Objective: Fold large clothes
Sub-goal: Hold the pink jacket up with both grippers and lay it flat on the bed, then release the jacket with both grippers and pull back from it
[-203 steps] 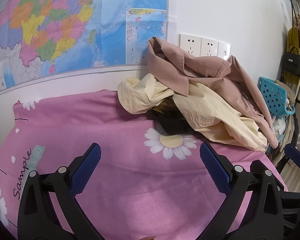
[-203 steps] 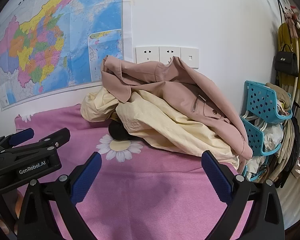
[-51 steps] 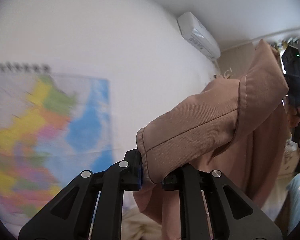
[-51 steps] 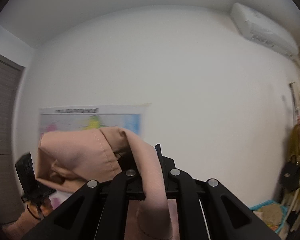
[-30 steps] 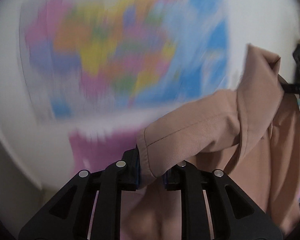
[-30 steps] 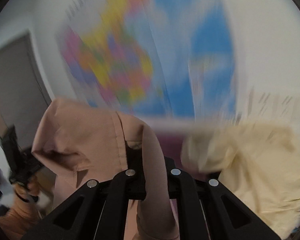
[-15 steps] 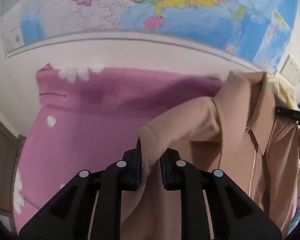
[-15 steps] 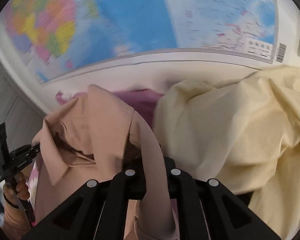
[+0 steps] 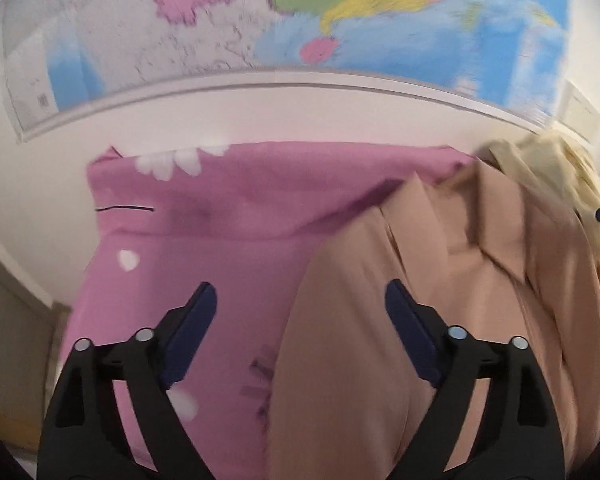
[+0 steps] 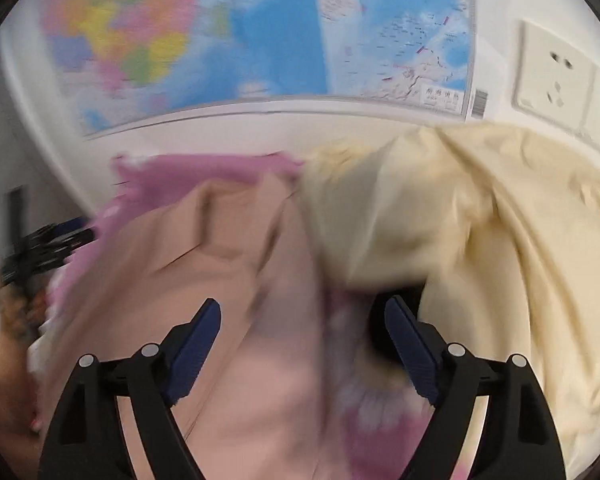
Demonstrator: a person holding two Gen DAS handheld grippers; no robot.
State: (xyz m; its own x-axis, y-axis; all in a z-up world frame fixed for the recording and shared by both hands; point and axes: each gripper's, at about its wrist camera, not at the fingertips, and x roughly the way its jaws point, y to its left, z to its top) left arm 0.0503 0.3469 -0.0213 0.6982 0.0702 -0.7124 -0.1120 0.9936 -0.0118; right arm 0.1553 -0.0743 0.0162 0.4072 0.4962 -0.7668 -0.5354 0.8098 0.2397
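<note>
Across the left wrist view, the left tongs (image 9: 300, 302) stand wide, jaws opening, with nothing pressed between the blue pads (image 9: 192, 334). The tan jacket (image 9: 440, 320) lies spread on the pink bedspread (image 9: 220, 248), filling the field from about 2 o'clock to 5 o'clock of the tongs; its left edge passes under the gap, nearer the 3 o'clock pad. Its long axis runs roughly 12 to 6 o'clock, collar (image 9: 500, 240) at the far end. A wall map (image 9: 300, 20) hangs behind.

Across the right wrist view, which is blurred, the right tongs (image 10: 302, 320) are likewise wide and opening, gripping nothing. The tan jacket (image 10: 220, 280) lies from 9 to 12 o'clock, beneath the tongs, while a cream garment (image 10: 480, 220) is heaped from 1 to 4 o'clock, apparently touching the jacket's edge. The left tongs (image 10: 48, 240) appear at 9 o'clock.

Judgement: each hand sits nearest its own side of the jacket, so either can start the first fold inward across the long axis.
</note>
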